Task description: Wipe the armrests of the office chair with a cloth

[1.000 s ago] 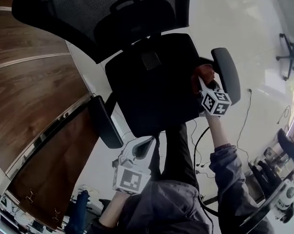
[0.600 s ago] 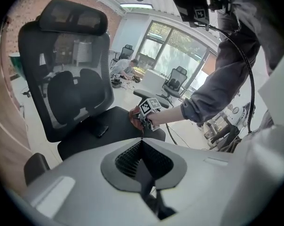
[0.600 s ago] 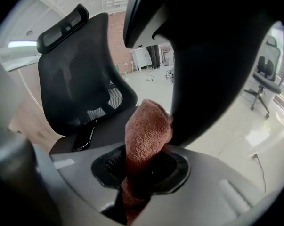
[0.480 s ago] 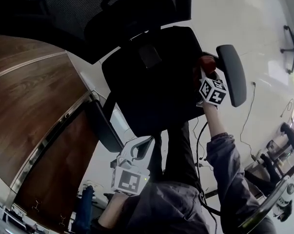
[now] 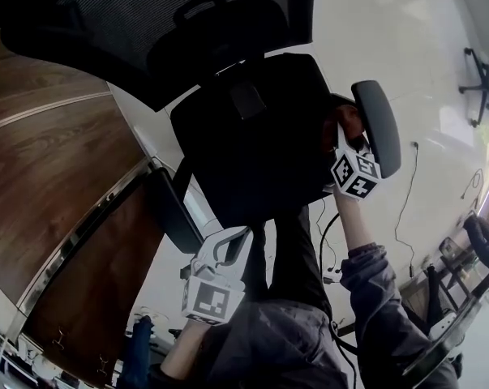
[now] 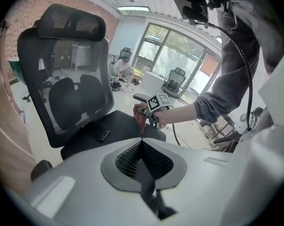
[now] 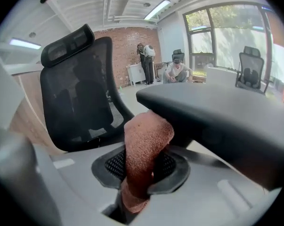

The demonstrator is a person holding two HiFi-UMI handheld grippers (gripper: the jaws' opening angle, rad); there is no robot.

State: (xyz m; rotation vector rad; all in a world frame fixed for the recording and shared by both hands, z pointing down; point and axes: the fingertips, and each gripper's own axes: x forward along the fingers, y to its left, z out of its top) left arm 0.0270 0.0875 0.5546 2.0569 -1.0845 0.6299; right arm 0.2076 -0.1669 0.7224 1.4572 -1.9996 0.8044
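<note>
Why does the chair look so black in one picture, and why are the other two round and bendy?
Head view: the office chair is a near-black shape because the floor around it is very bright. Left gripper view: a wide lens curves everything and darkens the corners; the windows glare. Right gripper view: same curving, and the cloth sits so close it looks soft.

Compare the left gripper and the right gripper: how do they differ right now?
The right gripper is shut on the reddish cloth; the left gripper is shut on nothing. The right gripper holds its cloth up at one armrest; the left gripper hangs low by the person's body, apart from the other armrest. Both carry a marker cube.
</note>
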